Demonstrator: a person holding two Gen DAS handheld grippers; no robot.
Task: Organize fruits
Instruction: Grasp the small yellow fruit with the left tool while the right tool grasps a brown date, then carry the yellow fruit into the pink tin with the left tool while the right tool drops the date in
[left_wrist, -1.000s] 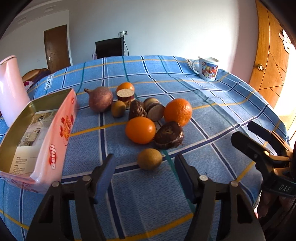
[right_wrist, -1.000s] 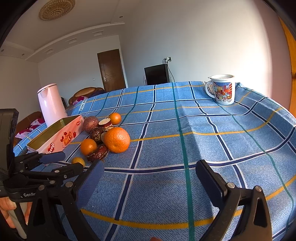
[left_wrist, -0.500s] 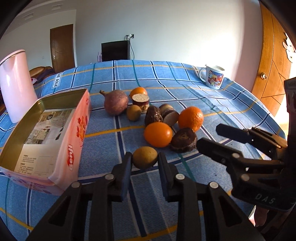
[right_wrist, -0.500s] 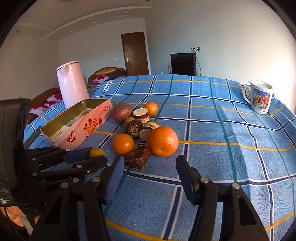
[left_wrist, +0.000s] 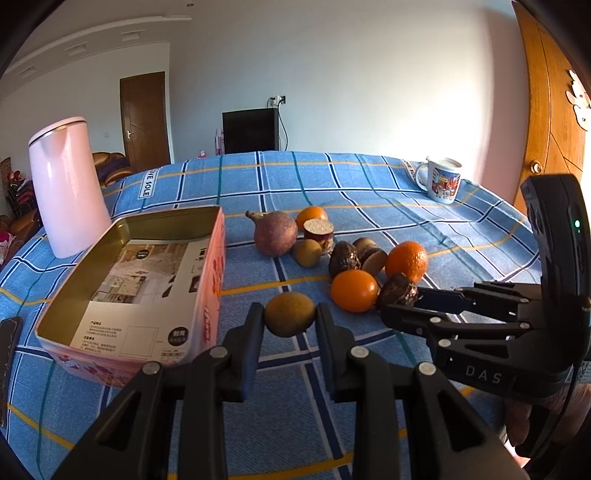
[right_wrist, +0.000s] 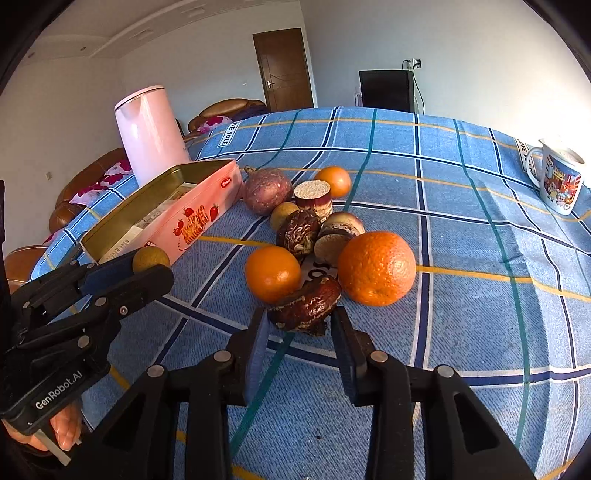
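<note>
My left gripper (left_wrist: 289, 315) is shut on a small yellow-brown fruit (left_wrist: 289, 314) and holds it above the cloth beside the open pink tin (left_wrist: 136, 266); the fruit also shows in the right wrist view (right_wrist: 150, 258). My right gripper (right_wrist: 298, 323) has closed around a dark wrinkled fruit (right_wrist: 306, 308) at the near edge of the fruit pile. The pile holds a large orange (right_wrist: 376, 267), a smaller orange (right_wrist: 272, 273), a purple round fruit (right_wrist: 266, 190) and several dark or cut pieces.
A pink kettle (left_wrist: 66, 188) stands behind the tin. A printed mug (left_wrist: 443, 182) sits at the far right of the blue checked cloth (left_wrist: 295, 177). A wooden door (left_wrist: 550, 122) is at the right. A dark object (left_wrist: 7, 350) lies at the left edge.
My left gripper closed on the yellow-brown fruit and lifted it toward the tin. My right gripper swung left to the pile and narrowed around the dark wrinkled fruit.
</note>
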